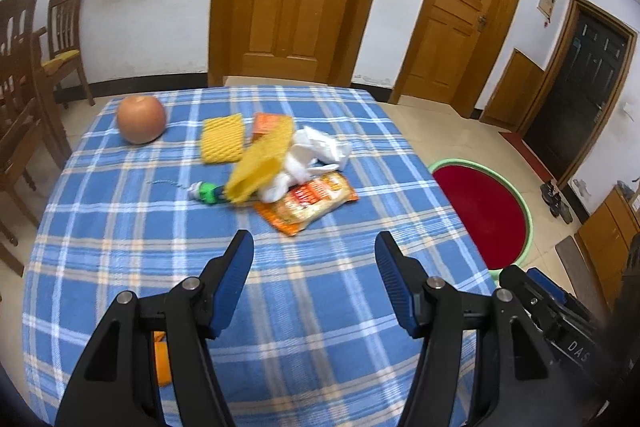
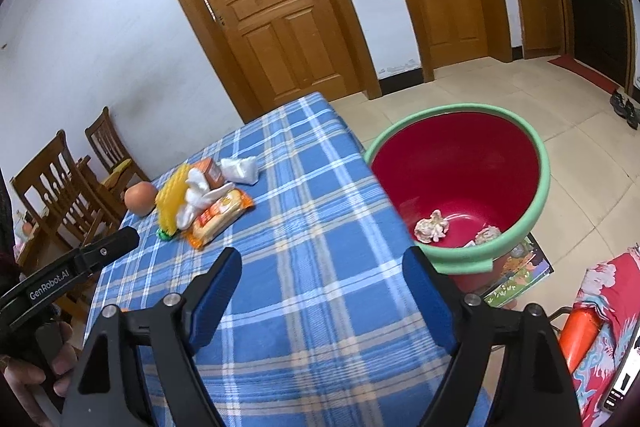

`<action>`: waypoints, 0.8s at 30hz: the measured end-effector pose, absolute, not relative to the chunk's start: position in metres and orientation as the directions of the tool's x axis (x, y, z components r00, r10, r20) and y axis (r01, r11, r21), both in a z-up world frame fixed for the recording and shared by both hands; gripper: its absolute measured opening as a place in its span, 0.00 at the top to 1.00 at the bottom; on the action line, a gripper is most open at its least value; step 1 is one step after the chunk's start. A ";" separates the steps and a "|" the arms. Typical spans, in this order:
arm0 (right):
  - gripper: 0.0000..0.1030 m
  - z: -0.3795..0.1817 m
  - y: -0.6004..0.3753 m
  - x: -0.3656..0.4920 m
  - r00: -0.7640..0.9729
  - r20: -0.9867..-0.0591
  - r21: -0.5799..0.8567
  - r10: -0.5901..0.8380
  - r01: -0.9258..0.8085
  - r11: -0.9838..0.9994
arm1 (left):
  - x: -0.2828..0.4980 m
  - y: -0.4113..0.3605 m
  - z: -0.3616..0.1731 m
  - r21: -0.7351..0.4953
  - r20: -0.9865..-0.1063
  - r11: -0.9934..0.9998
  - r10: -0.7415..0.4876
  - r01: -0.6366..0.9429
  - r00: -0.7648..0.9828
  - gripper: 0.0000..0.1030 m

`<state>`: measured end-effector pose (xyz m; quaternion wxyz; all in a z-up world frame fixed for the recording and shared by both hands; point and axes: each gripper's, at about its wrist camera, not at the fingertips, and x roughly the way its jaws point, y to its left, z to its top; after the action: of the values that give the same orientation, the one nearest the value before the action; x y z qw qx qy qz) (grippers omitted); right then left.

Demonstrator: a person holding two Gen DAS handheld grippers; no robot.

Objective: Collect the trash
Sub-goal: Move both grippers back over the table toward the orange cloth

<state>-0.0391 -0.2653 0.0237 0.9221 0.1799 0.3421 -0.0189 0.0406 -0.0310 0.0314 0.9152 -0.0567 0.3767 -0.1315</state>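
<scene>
A heap of trash lies at the far middle of the blue plaid tablecloth: two yellow foam nets, an orange snack packet, crumpled white tissue, a small orange box and a green-capped scrap. My left gripper hovers open over bare cloth, short of the heap. My right gripper stands open with nothing in it above the table's right edge, beside a red basin with a green rim. Two crumpled paper balls lie in the basin.
A round orange-brown fruit sits at the table's far left. A small orange item lies near the front, partly hidden by my left gripper. Wooden chairs stand to the left; the basin rests low at the table's right, above picture books.
</scene>
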 end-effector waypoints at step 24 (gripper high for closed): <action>0.11 0.010 -0.231 -0.035 0.721 -0.678 0.306 0.139 0.104 0.946 | 0.016 0.052 -0.005 -0.166 -0.735 0.986 -0.129 0.008 0.666 0.39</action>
<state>-0.0351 -0.2309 0.0101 0.9133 0.1633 0.3731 0.0096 0.0162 0.0516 -0.0054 0.9096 -0.0744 0.4070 -0.0374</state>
